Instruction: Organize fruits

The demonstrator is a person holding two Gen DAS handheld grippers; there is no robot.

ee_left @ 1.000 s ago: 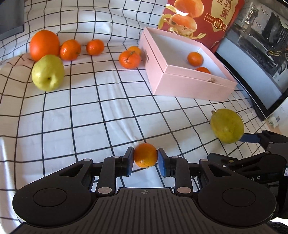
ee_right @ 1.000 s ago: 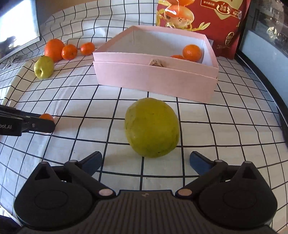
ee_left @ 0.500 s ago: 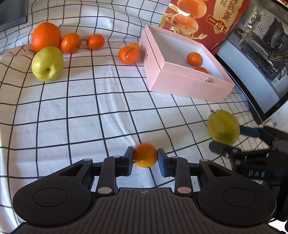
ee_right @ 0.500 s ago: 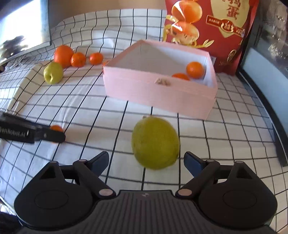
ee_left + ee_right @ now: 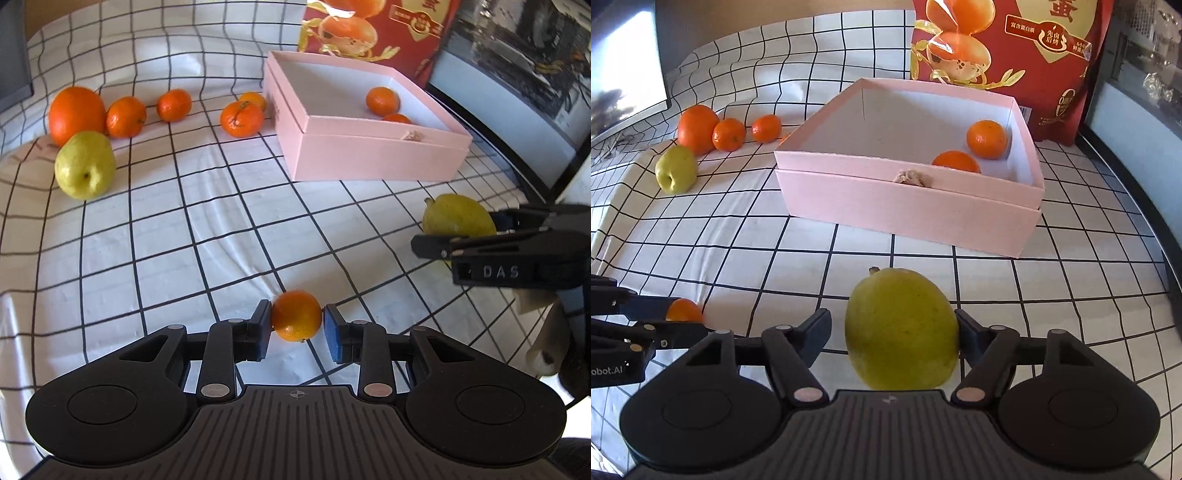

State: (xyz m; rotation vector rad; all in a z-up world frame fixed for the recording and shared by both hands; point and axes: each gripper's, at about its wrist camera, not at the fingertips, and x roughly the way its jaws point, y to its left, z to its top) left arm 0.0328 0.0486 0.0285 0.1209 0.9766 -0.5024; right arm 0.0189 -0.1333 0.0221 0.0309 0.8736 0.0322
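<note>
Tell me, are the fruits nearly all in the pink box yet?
Not yet. Two mandarins already sit in the pink box. The left gripper is shut on a small mandarin, and the right gripper's jaws are closing around a green pear. Still waiting on the cloth: another green pear, a big orange and four more mandarins.
</note>
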